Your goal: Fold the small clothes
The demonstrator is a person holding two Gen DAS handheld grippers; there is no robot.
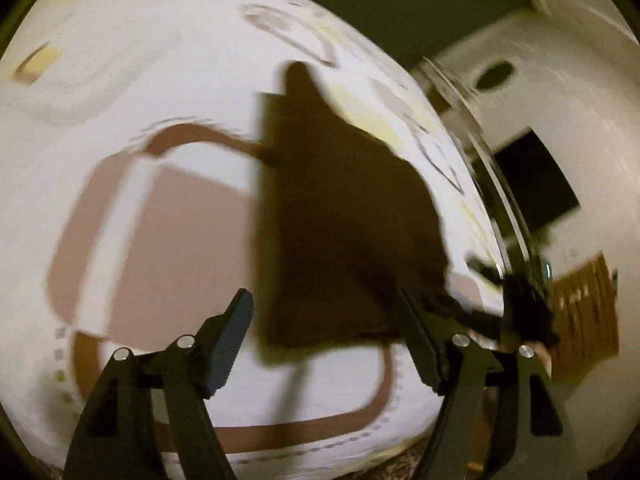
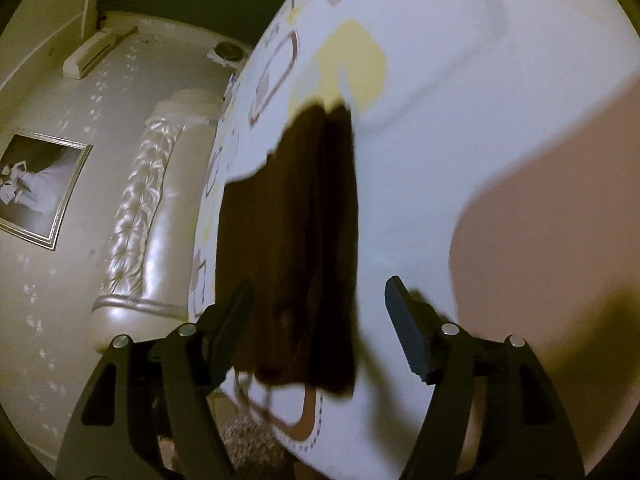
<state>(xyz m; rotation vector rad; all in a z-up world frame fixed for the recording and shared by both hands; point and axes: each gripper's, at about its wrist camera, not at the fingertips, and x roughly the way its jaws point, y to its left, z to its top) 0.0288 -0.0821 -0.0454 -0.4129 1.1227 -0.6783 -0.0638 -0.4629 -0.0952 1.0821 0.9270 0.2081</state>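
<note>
Left wrist: left gripper wide, unloaded; brown garment flat on bedsheet, near edge.

Both wrist views angled down, sharing garment

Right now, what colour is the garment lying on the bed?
Dark brown, plain with no visible pattern. The garment shows best in the right wrist view.

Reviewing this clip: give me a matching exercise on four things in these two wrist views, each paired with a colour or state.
Things:
1. garment
2. bedspread
3. left gripper
4. framed picture

States:
A. hangs on the wall
B. white with brown and yellow shapes
C. dark brown, lying on the bed
D. jaws apart, pressing on nothing

Pairs: 1-C, 2-B, 3-D, 4-A
</note>
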